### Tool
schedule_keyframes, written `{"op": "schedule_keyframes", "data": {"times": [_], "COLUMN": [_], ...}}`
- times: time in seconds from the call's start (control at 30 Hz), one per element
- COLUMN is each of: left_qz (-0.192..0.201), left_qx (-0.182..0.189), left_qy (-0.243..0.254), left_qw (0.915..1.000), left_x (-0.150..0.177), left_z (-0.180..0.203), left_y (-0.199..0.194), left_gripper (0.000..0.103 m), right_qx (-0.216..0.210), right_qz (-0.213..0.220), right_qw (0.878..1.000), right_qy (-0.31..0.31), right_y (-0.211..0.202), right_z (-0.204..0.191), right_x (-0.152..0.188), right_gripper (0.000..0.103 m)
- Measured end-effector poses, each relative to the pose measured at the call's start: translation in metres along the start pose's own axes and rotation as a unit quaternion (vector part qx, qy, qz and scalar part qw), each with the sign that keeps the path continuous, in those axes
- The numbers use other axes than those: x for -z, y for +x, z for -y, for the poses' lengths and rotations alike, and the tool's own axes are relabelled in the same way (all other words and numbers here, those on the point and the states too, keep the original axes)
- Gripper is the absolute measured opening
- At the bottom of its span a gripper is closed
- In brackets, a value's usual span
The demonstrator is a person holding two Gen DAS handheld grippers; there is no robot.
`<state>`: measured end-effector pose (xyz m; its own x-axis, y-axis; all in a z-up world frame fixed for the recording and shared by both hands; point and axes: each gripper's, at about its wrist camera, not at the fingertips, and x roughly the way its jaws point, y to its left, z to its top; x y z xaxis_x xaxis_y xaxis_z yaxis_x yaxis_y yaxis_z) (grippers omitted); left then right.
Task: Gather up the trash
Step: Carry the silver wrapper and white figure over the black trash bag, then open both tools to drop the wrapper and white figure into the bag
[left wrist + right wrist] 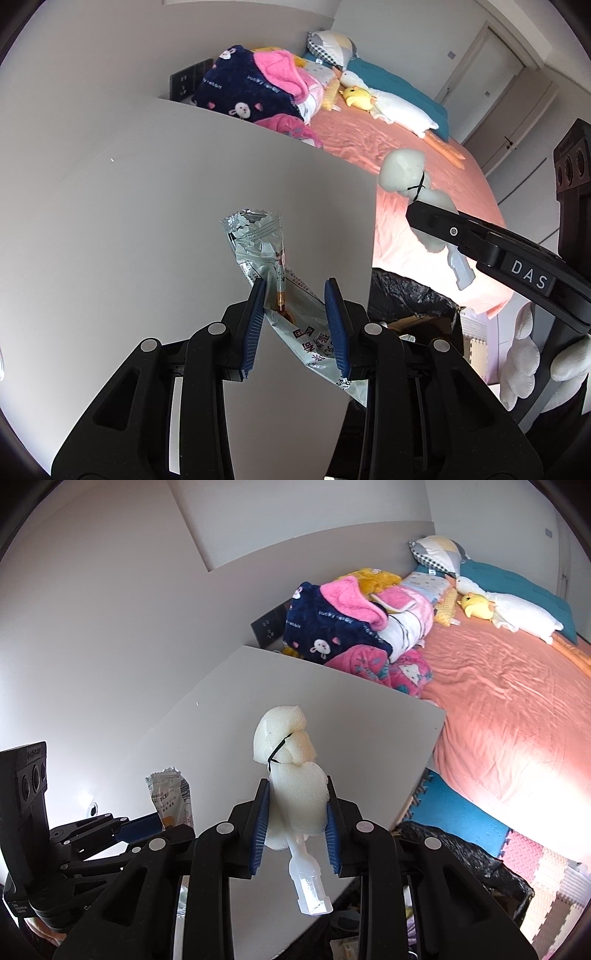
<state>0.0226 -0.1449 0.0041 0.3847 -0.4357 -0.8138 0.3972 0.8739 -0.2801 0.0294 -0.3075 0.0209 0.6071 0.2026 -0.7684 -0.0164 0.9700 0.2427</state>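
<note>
While both hands are loaded up, nothing has landed in the bin yet, so I'd call this roughly mid-job. Starting on the left: the left gripper [295, 314] has its blue pads on either side of a crinkly silver snack wrapper [266, 251]. The pads look pretty wide apart with the wrapper slanting between them, so I honestly can't tell if it's pinched firmly or only resting against them. It's up off the white tabletop [129, 221], which looks bare wherever I can see it, so the pick-up part seems done.

Moving right, the right gripper [295, 812] is clamped on a lump of white foam [295, 786] with a black tie cinched round it and a clear plastic piece [308, 882] hanging out below. That one's squeezed, the foam bulges between the pads.

Further right and lower, a trash bin with a black liner [406, 291] sits just past the table edge, beside the bed with the salmon sheet [498, 701]. There's already some stuff inside, can't make out what.

What's left, as I see it: swing both over the bin and let go. Foam first probably, it's closer to it.
</note>
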Motion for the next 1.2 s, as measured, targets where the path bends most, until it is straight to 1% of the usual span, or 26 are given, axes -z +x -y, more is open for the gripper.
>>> {"op": "schedule_keyframes", "data": {"times": [0.3, 0.53, 0.83, 1.2], "left_qz": [-0.008, -0.018, -0.031, -0.049], "left_qx": [0.026, 0.048, 0.076, 0.105], "left_qy": [0.043, 0.081, 0.128, 0.183], "left_qw": [0.9987, 0.9954, 0.9884, 0.9764], "left_x": [0.005, 0.01, 0.016, 0.026], "left_z": [0.044, 0.078, 0.119, 0.16], "left_y": [0.002, 0.006, 0.014, 0.021], "left_gripper": [0.033, 0.033, 0.033, 0.033], "right_qx": [0.022, 0.044, 0.069, 0.099], "right_qz": [0.019, 0.035, 0.051, 0.071], "right_qw": [0.999, 0.997, 0.992, 0.985], "right_qy": [0.027, 0.056, 0.087, 0.124], "right_y": [-0.036, -0.063, -0.094, -0.125], "right_z": [0.035, 0.063, 0.093, 0.126], "right_x": [0.02, 0.032, 0.05, 0.069], "right_gripper": [0.029, 0.029, 0.029, 0.029]}}
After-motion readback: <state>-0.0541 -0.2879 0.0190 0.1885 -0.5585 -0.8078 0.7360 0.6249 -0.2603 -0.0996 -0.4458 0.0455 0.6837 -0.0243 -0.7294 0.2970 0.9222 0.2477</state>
